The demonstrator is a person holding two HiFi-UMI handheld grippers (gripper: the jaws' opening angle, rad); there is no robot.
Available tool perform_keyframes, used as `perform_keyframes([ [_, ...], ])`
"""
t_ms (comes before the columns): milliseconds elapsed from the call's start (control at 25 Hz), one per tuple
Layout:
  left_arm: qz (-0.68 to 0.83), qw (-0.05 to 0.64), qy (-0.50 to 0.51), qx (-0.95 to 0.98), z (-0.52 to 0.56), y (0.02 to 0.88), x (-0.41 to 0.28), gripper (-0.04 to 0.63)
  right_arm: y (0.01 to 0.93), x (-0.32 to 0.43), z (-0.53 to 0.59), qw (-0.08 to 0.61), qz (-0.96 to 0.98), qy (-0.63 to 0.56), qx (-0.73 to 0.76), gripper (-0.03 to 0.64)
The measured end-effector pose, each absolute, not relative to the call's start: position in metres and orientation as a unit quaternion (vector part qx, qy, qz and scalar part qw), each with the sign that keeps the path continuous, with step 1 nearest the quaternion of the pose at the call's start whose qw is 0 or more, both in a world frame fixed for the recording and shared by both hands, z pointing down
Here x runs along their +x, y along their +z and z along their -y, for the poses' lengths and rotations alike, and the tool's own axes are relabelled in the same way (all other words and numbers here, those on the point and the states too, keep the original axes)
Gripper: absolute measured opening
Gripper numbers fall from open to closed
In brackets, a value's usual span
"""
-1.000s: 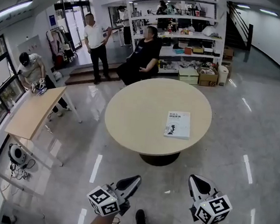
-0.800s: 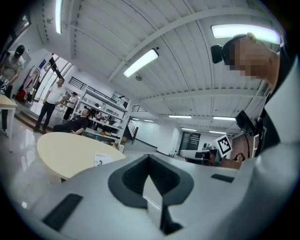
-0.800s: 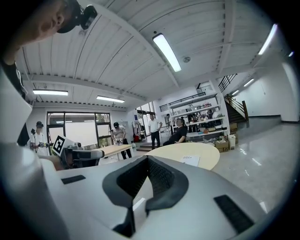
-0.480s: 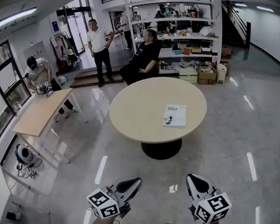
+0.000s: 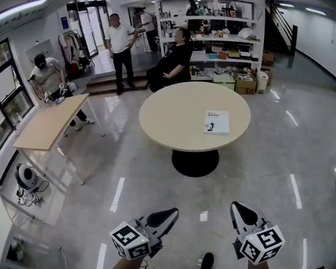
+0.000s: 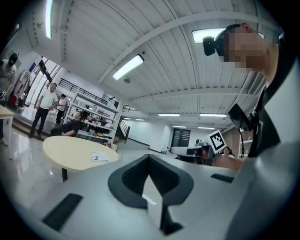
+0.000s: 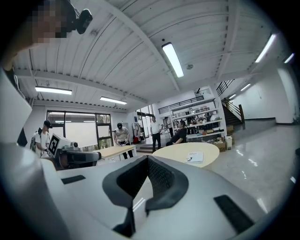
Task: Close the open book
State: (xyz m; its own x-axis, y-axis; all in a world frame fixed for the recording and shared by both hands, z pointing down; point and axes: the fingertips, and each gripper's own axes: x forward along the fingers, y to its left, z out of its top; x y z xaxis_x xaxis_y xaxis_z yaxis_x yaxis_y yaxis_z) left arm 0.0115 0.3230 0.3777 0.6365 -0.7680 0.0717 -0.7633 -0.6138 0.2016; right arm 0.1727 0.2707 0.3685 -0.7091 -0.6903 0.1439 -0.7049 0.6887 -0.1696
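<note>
Your left gripper (image 5: 174, 211) and right gripper (image 5: 236, 207) are both pinched together and empty, well apart from the book (image 5: 217, 122), which lies flat, right of centre, on the far round table (image 5: 170, 116); judge it light, thin and probably slick, so take the cover's free edge

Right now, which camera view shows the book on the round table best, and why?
Head view: it looks down on the book, whole cover showing. The left and right gripper views show only a small, low-angle sliver of it.
</note>
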Motion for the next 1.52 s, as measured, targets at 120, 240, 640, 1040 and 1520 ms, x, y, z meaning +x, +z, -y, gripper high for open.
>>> perform_keyframes([
  [120, 0.414, 0.115, -0.015, 0.903, -0.36, 0.382, 0.0, -0.006, 0.37, 0.165, -0.311, 0.032, 0.91, 0.117, 0.397, -0.002],
  [240, 0.397, 0.12, -0.029, 0.909, -0.393, 0.382, -0.003, -0.006, 0.371, 0.158, -0.347, 0.039, 0.903, 0.117, 0.411, -0.002],
  [640, 0.408, 0.12, -0.04, 0.904, -0.449, 0.367, -0.002, -0.006, 0.351, 0.171, -0.414, 0.019, 0.894, 0.112, 0.432, -0.002],
  [1040, 0.413, 0.105, -0.032, 0.904, -0.47, 0.353, 0.031, -0.006, 0.343, 0.206, -0.434, 0.015, 0.897, 0.096, 0.432, -0.002],
  [1520, 0.436, 0.11, -0.036, 0.892, -0.478, 0.355, 0.035, -0.006, 0.349, 0.22, -0.445, 0.015, 0.899, 0.101, 0.426, -0.002],
])
